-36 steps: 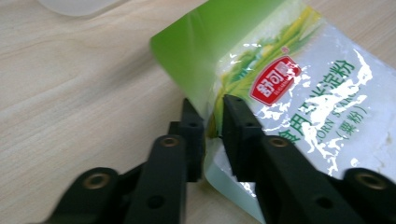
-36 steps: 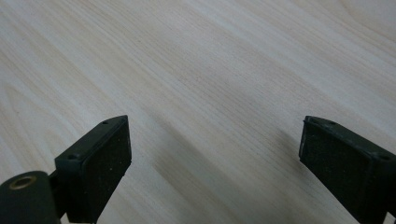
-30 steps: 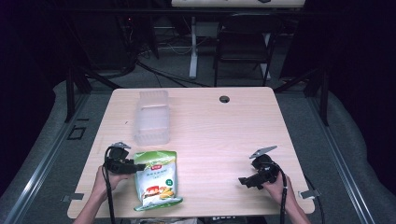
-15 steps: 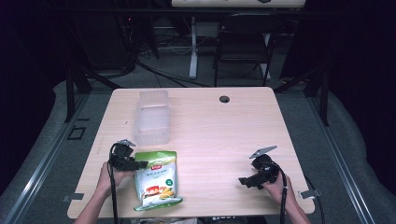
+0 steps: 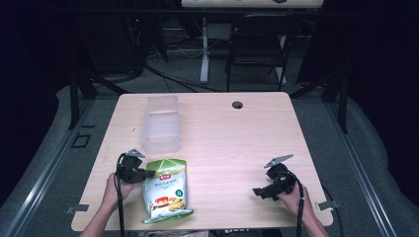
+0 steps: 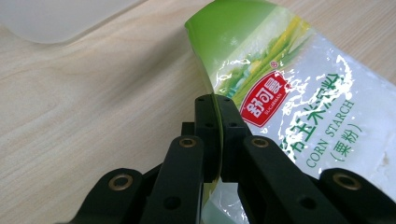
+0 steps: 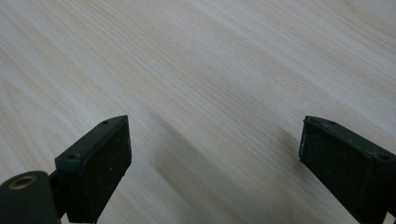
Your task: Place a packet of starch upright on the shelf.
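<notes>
Left hand-held gripper [image 5: 143, 174] near desk's [image 5: 237, 143] front-left corner, jaws clamped on left edge of corn starch bag [image 5: 166, 190]. Left gripper view: jaws pressed together on bag edge [image 6: 289, 107], red label and "CORN STARCH" print beside them. Bag lies flat by front edge, left of centre. Clear plastic container [image 5: 161, 124] behind it, toward back-left. Right hand-held gripper [image 5: 262, 191] near front-right corner, jaws wide apart over bare wood [image 7: 215, 93]. Dark grommet [image 5: 237, 104] at back edge.

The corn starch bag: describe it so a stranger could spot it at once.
On the wooden table, look at the near left corner, just in front of the clear plastic tub. The corn starch bag lies flat there, green-topped with a red logo, its edge pinched by the left gripper.
</notes>
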The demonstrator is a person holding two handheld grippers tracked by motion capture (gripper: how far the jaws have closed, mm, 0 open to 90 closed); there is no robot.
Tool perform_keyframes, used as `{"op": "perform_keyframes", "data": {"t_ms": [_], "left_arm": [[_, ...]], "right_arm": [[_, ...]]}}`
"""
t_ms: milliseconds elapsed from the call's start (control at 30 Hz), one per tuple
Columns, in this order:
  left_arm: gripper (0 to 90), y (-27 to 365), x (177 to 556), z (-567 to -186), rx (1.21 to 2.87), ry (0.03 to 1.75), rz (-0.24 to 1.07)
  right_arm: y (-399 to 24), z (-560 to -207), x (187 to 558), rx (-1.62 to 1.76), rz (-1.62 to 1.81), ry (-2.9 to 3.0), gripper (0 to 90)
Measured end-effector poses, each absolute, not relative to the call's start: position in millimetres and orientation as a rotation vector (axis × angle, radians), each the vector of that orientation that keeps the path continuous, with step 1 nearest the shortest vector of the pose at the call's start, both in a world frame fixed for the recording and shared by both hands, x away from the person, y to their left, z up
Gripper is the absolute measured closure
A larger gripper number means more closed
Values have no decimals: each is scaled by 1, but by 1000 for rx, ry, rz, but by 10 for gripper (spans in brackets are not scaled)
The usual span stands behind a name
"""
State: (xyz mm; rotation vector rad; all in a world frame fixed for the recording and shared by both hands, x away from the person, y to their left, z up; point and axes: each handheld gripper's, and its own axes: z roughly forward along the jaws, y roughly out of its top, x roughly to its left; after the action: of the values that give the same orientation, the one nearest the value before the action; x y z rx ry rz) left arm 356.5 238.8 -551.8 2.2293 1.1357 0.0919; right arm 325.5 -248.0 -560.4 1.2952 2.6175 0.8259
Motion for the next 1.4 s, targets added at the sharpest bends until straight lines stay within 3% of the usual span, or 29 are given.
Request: {"op": "perform_keyframes", "data": {"t_ms": [567, 1400], "left_arm": [[896, 249, 347, -533, 2134, 1121, 143], [899, 252, 333, -497, 2123, 995, 226]], "right_arm": [[-249, -559, 325, 1292, 831, 2614, 86], [-248, -560, 324, 1309, 848, 2591, 86]]}}
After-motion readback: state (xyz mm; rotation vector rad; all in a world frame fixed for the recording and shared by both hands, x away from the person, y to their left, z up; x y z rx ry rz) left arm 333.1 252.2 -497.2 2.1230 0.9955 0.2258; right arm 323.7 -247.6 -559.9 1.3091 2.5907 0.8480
